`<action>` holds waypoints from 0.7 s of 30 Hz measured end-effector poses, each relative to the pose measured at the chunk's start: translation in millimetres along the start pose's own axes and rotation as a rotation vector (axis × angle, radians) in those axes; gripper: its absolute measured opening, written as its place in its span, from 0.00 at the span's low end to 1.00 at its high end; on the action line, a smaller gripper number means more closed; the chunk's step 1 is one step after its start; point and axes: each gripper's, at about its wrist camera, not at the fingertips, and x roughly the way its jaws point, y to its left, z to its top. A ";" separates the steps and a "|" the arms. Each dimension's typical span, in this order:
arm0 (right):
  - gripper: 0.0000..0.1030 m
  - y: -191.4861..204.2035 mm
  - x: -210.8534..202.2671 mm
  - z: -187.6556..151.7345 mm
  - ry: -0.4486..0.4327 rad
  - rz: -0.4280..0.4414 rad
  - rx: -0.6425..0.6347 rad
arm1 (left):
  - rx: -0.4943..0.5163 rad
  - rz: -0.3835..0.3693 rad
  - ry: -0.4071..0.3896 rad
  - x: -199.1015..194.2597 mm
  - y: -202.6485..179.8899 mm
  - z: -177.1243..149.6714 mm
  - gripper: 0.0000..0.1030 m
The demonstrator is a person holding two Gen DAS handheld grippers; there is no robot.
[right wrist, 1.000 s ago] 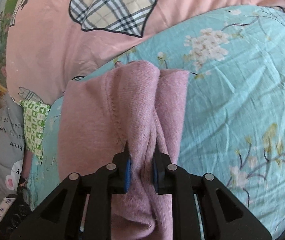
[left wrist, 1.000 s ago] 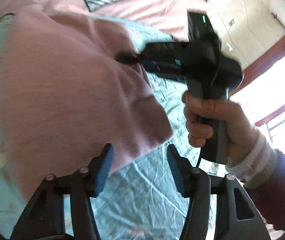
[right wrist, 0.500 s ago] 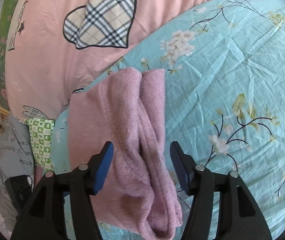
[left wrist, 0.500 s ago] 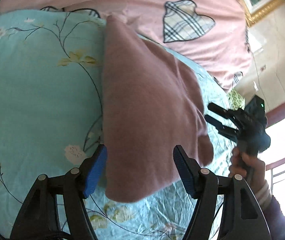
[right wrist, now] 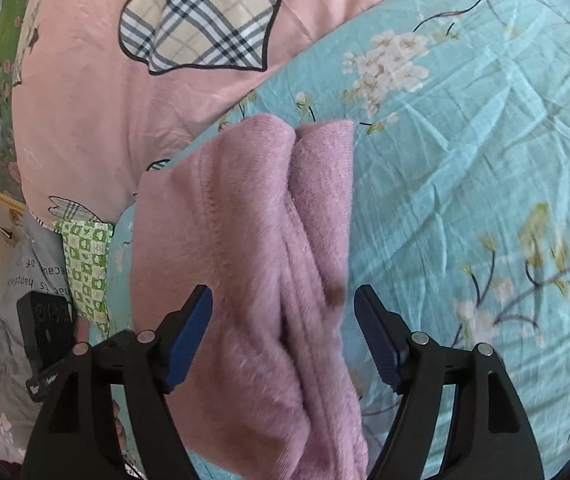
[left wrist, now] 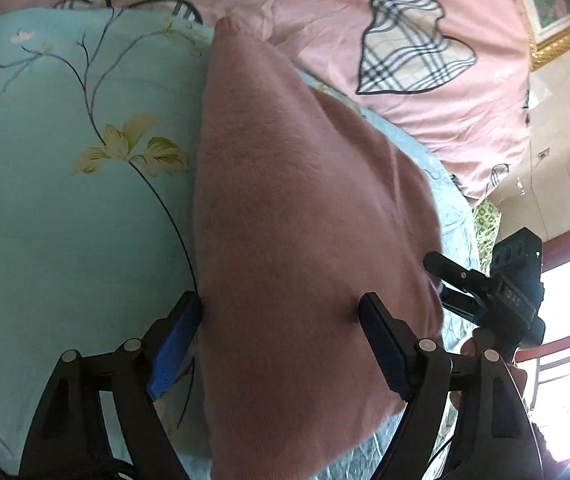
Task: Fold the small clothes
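Both grippers — left [left wrist: 281,312], right [right wrist: 283,312] — are hovering wide open, holding nothing, probably letting the folded pink sweater [right wrist: 245,260] settle on the bedsheet [right wrist: 465,200].

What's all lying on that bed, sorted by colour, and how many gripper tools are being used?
Pink knitted garment, folded: 1
Turquoise floral sheet: 1
Pink cover with plaid hearts: 1
Green checked cloth: 1
Grey printed fabric: 1
Black grippers: 2, the left gripper and the right gripper, both open
Total: 7
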 end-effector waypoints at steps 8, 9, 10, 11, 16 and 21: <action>0.60 -7.6 24.5 7.9 0.038 0.043 -0.036 | -0.129 -0.132 0.021 33.2 23.8 7.6 0.76; 0.51 -6.9 28.5 6.4 0.046 0.063 -0.037 | -0.131 -0.143 0.021 35.7 23.6 7.0 0.71; 0.40 -6.5 33.1 4.5 0.060 0.084 -0.026 | -0.117 -0.148 0.013 35.0 21.8 6.1 0.61; 0.37 -6.0 37.2 2.3 0.073 0.096 -0.008 | -0.098 -0.155 -0.001 30.6 19.7 4.8 0.52; 0.31 21.7 22.7 -5.4 0.039 0.115 -0.022 | -0.066 -0.214 -0.039 -3.7 17.9 -5.0 0.42; 0.31 66.6 16.7 -23.0 0.058 0.189 -0.067 | -0.081 -0.208 -0.113 -62.1 37.7 -24.1 0.42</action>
